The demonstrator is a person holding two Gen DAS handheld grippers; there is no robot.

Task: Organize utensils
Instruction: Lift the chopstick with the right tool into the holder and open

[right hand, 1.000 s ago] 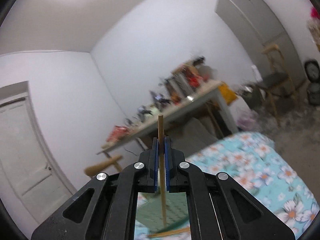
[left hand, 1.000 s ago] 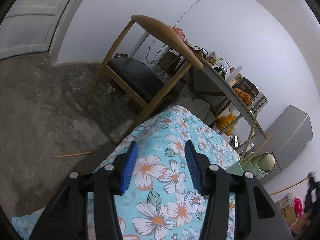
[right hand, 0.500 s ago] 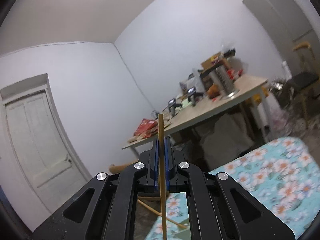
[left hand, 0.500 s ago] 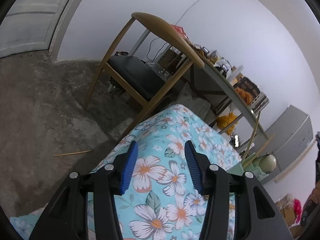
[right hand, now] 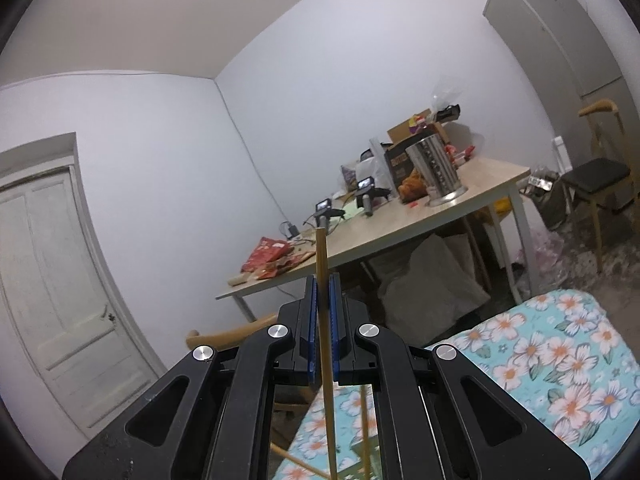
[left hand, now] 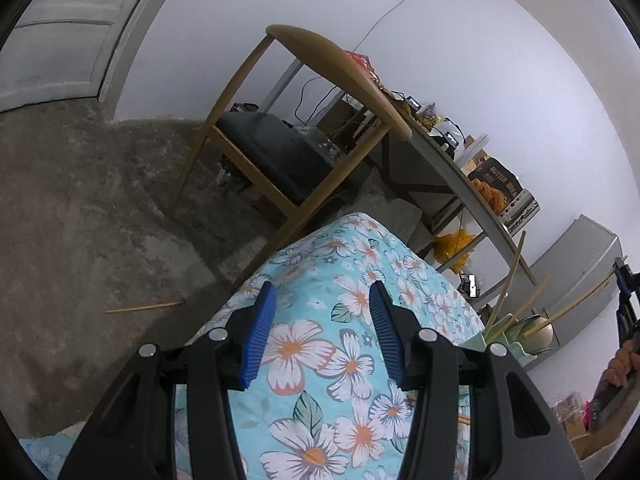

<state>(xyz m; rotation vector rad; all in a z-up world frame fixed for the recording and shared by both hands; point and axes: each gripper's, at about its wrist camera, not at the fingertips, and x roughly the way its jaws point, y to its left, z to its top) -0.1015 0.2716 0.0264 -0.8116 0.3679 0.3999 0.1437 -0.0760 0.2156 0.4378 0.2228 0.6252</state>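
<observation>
My right gripper is shut on a wooden chopstick that stands upright between its blue pads. In the left wrist view that same chopstick slants down toward a pale green utensil holder at the right, which has several chopsticks standing in it. The right gripper shows at that view's right edge, with a hand below it. My left gripper hovers open over the floral tablecloth, nothing between its fingers. Another chopstick lies on the floor.
A wooden chair with a black seat stands just beyond the cloth-covered table. Behind it is a long cluttered table with a metal cylinder. A grey fridge, a second chair and a white door line the walls.
The right gripper has risen with its chopstick and swung sideways, and the stick's lower end now sits close over the green holder. The left gripper has stayed where it was.
</observation>
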